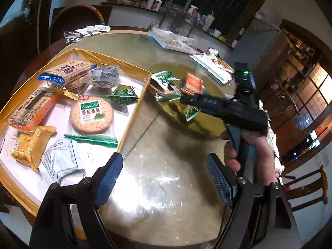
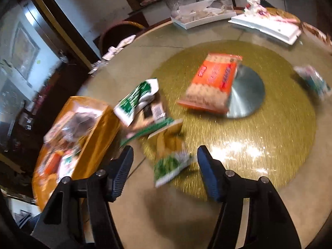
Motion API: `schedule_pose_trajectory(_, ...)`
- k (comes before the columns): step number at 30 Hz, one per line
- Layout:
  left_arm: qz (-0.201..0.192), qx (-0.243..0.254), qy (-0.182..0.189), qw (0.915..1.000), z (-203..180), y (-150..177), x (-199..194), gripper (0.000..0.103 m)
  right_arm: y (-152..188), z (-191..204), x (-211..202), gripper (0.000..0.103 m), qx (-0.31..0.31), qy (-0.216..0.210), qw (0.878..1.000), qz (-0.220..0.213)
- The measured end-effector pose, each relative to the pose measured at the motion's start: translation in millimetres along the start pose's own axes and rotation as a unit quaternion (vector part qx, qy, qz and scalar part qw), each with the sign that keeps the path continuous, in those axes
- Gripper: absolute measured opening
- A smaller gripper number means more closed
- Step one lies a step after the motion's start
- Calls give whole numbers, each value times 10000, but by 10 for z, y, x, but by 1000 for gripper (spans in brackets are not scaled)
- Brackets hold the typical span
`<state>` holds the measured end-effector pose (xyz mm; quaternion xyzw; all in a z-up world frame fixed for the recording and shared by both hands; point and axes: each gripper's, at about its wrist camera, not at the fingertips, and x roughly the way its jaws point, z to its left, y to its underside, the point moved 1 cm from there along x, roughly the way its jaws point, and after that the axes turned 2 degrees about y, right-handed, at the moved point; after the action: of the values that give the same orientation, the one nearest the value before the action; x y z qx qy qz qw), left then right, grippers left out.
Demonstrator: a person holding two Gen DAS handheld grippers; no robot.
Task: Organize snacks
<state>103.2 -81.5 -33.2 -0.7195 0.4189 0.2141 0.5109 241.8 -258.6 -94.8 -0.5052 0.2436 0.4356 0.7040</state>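
The round table (image 1: 161, 178) fills most of both views, its glossy top bare in the lower middle of the left wrist view. A gold-rimmed tray (image 1: 132, 112) sits at the left of that view, holding a round cracker pack (image 1: 91, 117), an orange wafer pack (image 1: 31, 112), a yellow pouch (image 1: 31, 145), a silver packet (image 1: 60, 159), a blue-ended biscuit pack (image 1: 66, 72) and a small green packet (image 1: 122, 96). The gold round mat (image 2: 269, 128) takes up the centre of the right wrist view, with an orange cracker pack (image 2: 211, 85) lying partly over a metal disc (image 2: 247, 95) at upper centre. Two white boxes (image 2: 265, 27) stand along the table's far edge, top right. The left gripper (image 1: 164, 178) at the bottom of its view has jaws wide apart over bare table. The right gripper (image 2: 165, 172), blurred, has its jaws apart with a small green snack bag (image 2: 172, 166) lying between them on the mat; no pad presses on it. A green and white bag (image 2: 137, 99) lies left of centre, just beside the tray.
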Motion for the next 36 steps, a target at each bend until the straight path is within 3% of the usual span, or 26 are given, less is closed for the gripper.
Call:
schedule_pose_trajectory(2,137,46,23,9999,-18,-12,92,83,-5,86,135,42,-231,234,9994,147)
schedule_pose_trajectory(6,301,536,170,9980,-171,-13,282,83,163,77,30,40,-388,482,9980,154)
schedule_pose_trajectory(11,680,788,-307,9941,-156,-58,662,83,565,-186,-360,39,37,434,9987,257)
schedule_pose_trajectory(13,628,1240,-460,9892,-227,-78,724,83,746,-248,-512,39,195,467,9984,248)
schedule_pose_trajectory(16,693,1475,-657,9844,-247,-134,827,82,1060,-273,-720,39,320,526,9981,85)
schedule_pose_trajectory(20,728,1741,-993,9770,-221,-284,999,82,1306,-322,-858,39,701,241,9971,-194)
schedule_pose_trajectory(23,770,1608,-1235,9762,-120,-424,1077,82,1364,-320,-881,39,826,144,9958,-363)
schedule_pose_trajectory(24,795,1325,-1205,9806,-60,-510,1076,82,1376,-312,-884,39,816,148,9957,-408)
schedule_pose_trajectory(27,673,783,-701,9922,-30,-754,1030,82,1400,-276,-890,39,754,160,9960,-451)
schedule_pose_trajectory(31,480,1157,-850,9885,-275,-1173,1241,82,1404,-298,-884,39,805,-47,9957,-462)
schedule_pose_trajectory(36,635,1319,-1141,9826,-311,-1496,1722,81,1433,-273,-892,39,728,-108,9964,-427)
